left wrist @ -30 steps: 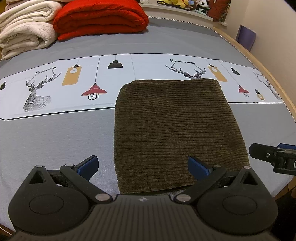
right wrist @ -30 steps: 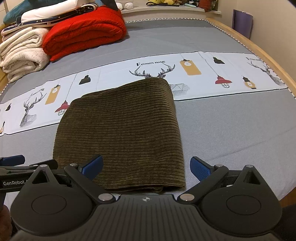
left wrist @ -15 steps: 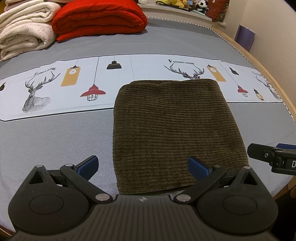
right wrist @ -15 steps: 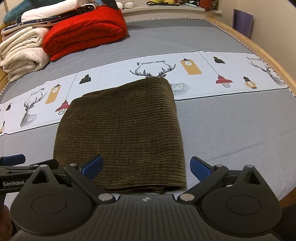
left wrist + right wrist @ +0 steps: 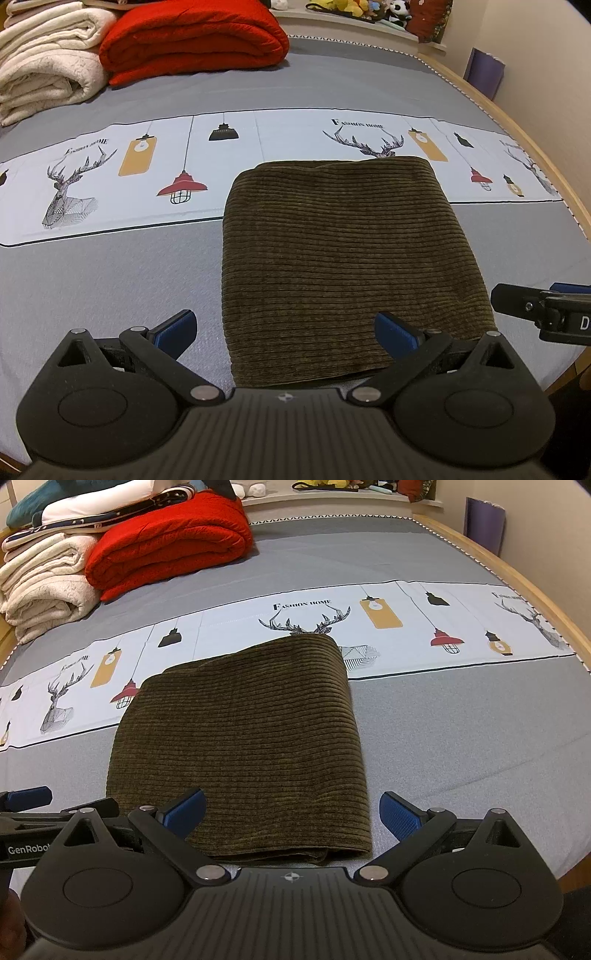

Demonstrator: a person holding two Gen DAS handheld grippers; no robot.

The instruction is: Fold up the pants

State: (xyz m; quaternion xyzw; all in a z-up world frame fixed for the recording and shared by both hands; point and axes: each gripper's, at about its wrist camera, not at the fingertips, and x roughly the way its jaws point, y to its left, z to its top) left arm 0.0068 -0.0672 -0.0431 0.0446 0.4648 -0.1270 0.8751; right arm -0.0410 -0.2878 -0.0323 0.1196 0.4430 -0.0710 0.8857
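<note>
Pants (image 5: pixel 343 258), olive corduroy, folded into a neat flat rectangle, bed (image 5: pixel 110 280).

The pants' (image 5: pixel 347 266) near edge hides behind the left tool (image 5: pixel 286 332).

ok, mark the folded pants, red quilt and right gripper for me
folded pants (image 5: pixel 343 258): left wrist view, middle of top layer.
red quilt (image 5: pixel 166 542): right wrist view, top fold.
right gripper (image 5: pixel 291 812): right wrist view, midway between fingertips.
</note>
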